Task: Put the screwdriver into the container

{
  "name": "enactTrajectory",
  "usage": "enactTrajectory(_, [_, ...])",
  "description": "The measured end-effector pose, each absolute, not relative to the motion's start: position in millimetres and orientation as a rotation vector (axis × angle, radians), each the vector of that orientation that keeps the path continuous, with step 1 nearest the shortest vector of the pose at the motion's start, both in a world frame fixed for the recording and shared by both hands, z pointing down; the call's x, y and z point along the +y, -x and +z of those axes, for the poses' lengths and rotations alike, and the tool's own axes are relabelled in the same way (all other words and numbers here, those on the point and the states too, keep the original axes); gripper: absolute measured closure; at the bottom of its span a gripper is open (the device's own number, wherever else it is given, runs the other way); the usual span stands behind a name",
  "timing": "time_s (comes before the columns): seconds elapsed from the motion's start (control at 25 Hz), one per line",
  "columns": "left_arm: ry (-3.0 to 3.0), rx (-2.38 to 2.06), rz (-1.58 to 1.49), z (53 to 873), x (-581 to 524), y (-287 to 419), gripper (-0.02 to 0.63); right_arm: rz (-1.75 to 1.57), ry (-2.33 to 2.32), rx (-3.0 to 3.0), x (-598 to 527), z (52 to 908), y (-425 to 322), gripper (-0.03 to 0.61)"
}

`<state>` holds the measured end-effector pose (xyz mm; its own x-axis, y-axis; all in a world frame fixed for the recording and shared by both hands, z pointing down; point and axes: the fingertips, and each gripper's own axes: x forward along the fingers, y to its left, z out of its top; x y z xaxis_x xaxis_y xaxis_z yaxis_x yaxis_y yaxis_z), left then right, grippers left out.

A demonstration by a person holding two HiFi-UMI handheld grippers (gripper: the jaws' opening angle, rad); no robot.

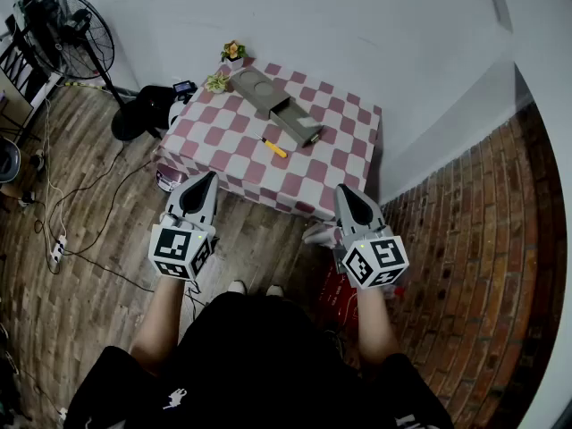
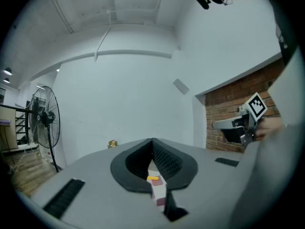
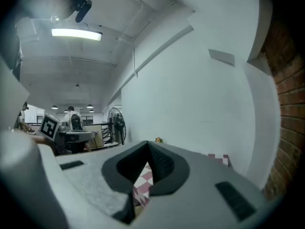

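Observation:
A yellow-handled screwdriver lies on the red-and-white checked table, just in front of the grey container, a long box with a round recess and a drawer pulled out. Both grippers hang in the air short of the table's near edge, well away from the screwdriver. My left gripper is shut with nothing in it. My right gripper is also shut and holds nothing. In the left gripper view the screwdriver shows small through the gap below the closed jaws. The right gripper view shows its closed jaws over checked cloth.
Two small flower pots stand at the table's far left corner. A standing fan and a black device are on the wooden floor to the left, with cables. A brick wall runs along the right.

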<state>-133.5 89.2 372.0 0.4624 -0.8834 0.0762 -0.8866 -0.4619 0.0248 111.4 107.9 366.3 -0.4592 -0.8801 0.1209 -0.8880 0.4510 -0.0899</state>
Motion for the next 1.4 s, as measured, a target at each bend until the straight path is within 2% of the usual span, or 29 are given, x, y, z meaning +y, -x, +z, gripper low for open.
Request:
enactTrajectory(0.84, [-2.697,-1.429,0.107,404.4,73.6,181.5,0.612,0.252,-1.579,-2.576,98.9,390.5,-45.3,0.577])
enactTrajectory(1.4, [-2.632,-1.457,0.151,432.0,-19.7,151.8,0.612,0.327,-1.422,-2.608,-20.1,428.5,-65.1,0.577])
